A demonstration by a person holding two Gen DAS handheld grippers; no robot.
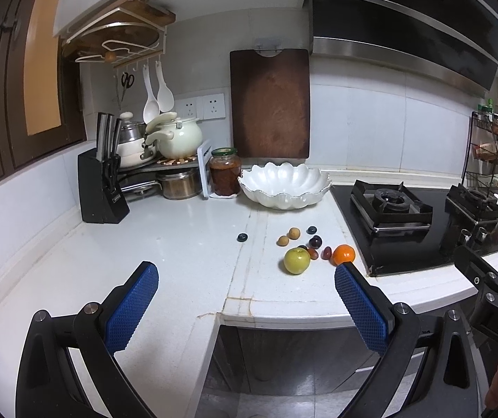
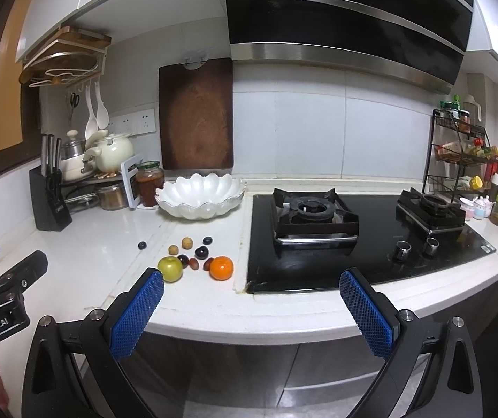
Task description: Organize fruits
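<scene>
**Mei:** Kitchen counter (image 1: 179, 261), white stone, with the gas hob (image 2: 353, 237) set into it at the right. How far along does the sorting look?

**Jun:** Not begun, I'd judge. Take the white scalloped bowl (image 1: 285, 188) as the landmark. Left of it stand a knife block (image 1: 100, 188), a rack of pots, and a lidded jar (image 1: 225, 172) of something reddish-brown, right beside the bowl's rim. What shows of the bowl's inside is bare; no fruit in it.

**Mei:** And the fruit?

**Jun:** All loose on the counter in front of the bowl. Going left to right: one blueberry (image 1: 242, 237) lies apart from the rest, then two small tan fruits (image 1: 289, 237), perhaps longans. The green apple (image 1: 297, 260) lies nearest the counter edge, a few dark red grapes (image 1: 315, 242) sit behind and beside it, another blueberry lies farther back, and the orange (image 1: 344, 254) lies nearest the hob.

**Mei:** The claws?

**Jun:** Left gripper (image 1: 247, 285) hangs over the counter edge, well short of the bowl, jaws spread wide, holding nothing. Right gripper (image 2: 251, 291) is spread just as wide, empty, off the counter edge before the hob.

**Mei:** So everything is left.

**Jun:** Every piece, presumably bound for the bowl.
</scene>
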